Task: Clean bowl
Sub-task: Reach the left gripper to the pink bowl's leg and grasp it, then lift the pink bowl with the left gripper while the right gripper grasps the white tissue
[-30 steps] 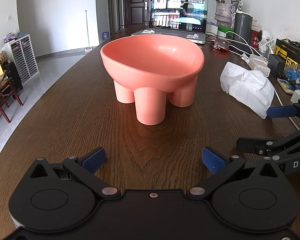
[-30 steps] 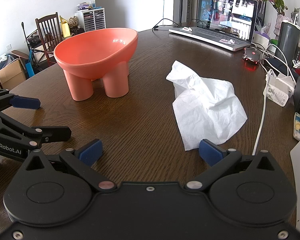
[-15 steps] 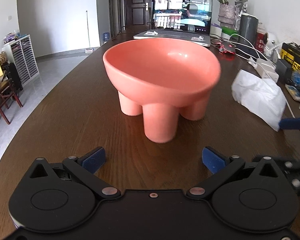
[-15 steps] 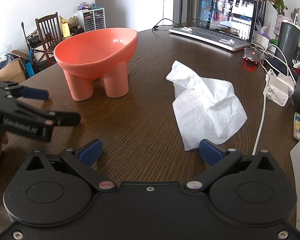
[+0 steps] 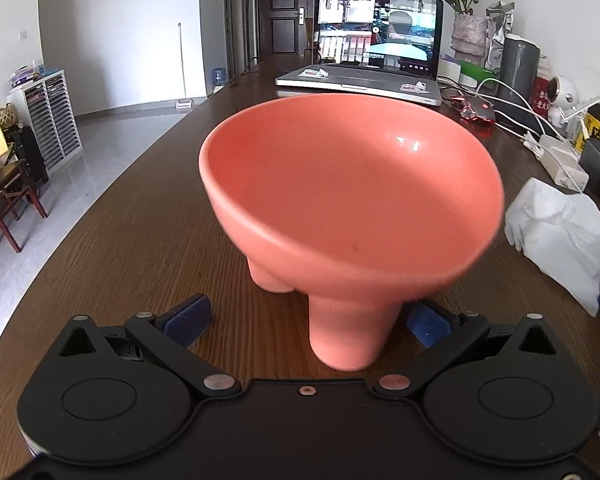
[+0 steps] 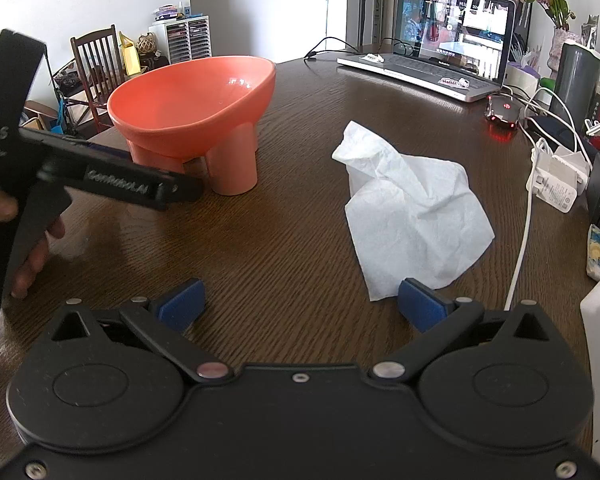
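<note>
The bowl [image 5: 352, 200] is coral pink, footed on thick round legs, and stands upright on the dark wooden table [image 5: 140, 240], toward its left edge and short of the far end. Its inside looks bare and smooth, with a small glint of light on the far wall. The nearest leg [image 5: 350, 332] sits between the blue pads [image 5: 188, 316] of the left gripper [image 5: 306, 320], whose fingers are spread wide and touch nothing; the bowl's rim overhangs them. In the right wrist view the same gripper [image 6: 172, 192] reaches in from the left, held by a hand [image 6: 28, 248], its tip just in front of the bowl [image 6: 196, 96].

A crumpled white tissue [image 6: 412, 208] lies on the table to the right of the bowl, apart from it. The right gripper [image 6: 302, 304] hovers low over the wood near the tissue's near corner, fingers wide apart and empty; its right pad [image 6: 420, 302] is just beside the tissue's edge.

At the far end an open laptop [image 5: 368, 64] shows a lit screen. Along the right edge are white cables, chargers [image 6: 556, 184] and a red-lit mouse [image 6: 504, 114].
</note>
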Motion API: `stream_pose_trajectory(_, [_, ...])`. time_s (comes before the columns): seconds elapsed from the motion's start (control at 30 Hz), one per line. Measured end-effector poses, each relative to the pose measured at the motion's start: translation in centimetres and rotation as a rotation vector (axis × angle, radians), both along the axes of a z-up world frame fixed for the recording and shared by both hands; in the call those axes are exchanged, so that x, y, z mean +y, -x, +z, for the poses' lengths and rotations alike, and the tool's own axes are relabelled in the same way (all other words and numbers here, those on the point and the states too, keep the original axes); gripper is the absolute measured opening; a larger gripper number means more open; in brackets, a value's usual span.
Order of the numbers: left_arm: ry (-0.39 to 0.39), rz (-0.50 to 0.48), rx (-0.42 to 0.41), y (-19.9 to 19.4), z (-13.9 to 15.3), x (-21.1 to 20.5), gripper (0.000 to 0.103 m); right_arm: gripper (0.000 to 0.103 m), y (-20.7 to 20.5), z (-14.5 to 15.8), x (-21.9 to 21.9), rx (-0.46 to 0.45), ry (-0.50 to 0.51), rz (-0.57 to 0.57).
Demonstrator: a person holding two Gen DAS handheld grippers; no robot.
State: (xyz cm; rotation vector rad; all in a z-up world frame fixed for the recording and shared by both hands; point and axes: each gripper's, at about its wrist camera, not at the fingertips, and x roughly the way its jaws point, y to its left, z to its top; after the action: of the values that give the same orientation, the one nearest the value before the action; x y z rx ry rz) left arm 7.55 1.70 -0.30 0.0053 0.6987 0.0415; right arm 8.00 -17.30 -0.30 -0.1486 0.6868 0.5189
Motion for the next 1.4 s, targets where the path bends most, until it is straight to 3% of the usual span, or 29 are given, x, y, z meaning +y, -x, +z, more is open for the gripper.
stream_pose_trajectory(0.27, [0.002,0.007,-0.003,-0.8,0.0,0.2,0.100,0.103,0.0,-0.1,0.0,0.000,0.000,0.000])
stream_pose_trajectory(0.37, [-0.003,-0.027,-0.037,-0.6,0.3,-0.2,0.074,0.103,0.0,-0.1,0.1,0.000,0.001,-0.001])
stream_pose_trajectory(0.43, [-0.011,-0.033,-0.050,-0.4,0.3,-0.4,0.064,0.103,0.0,-0.1,0.1,0.000,0.001,-0.001])
stream_pose_trajectory(0.5, [-0.009,-0.044,-0.062,-0.2,0.4,-0.6,0.039,0.103,0.0,-0.1,0.1,-0.001,0.001,-0.002])
stream_pose_trajectory(1.27, [0.009,-0.211,-0.065,7.7,0.4,-0.6,0.038,0.103,0.2,-0.2,0.1,-0.003,0.003,-0.015])
stream_pose_trajectory(1.4, [0.068,-0.292,-0.062,8.2,0.2,0.4,0.038,0.103,0.3,-0.2,0.2,-0.002,0.003,-0.025])
